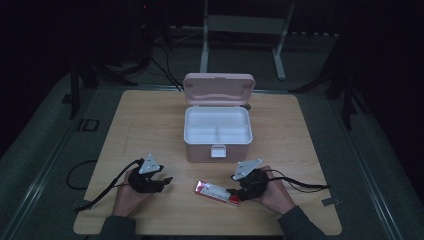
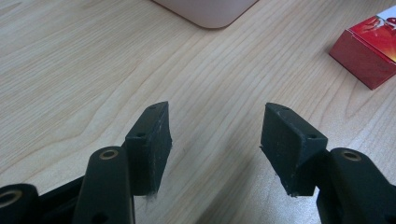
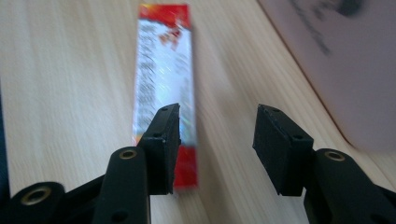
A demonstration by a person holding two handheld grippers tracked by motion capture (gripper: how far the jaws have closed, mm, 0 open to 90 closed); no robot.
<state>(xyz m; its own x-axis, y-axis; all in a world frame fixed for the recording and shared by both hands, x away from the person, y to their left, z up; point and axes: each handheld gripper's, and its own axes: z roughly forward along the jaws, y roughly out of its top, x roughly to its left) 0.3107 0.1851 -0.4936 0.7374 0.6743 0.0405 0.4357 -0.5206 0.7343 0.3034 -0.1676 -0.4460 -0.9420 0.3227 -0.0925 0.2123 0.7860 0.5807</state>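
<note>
A long red and silver carton (image 1: 216,191) lies flat on the wooden table (image 1: 150,125) near its front edge. My right gripper (image 1: 235,193) is open at the carton's right end; in the right gripper view the carton (image 3: 164,70) runs away from the jaws, with its near end partly behind the left fingertip (image 3: 163,140). My left gripper (image 1: 167,182) rests open on the table to the carton's left, nothing between its jaws; the left gripper view shows the carton's red end (image 2: 369,46) at upper right. A pink box (image 1: 217,135) stands open behind, its white tray bare.
The box's pink lid (image 1: 219,89) stands upright at the back. Its front corner (image 2: 205,11) appears at the top of the left gripper view, and its wall (image 3: 336,65) at the right of the right gripper view. Cables (image 1: 300,184) trail from both grippers. Dark floor surrounds the table.
</note>
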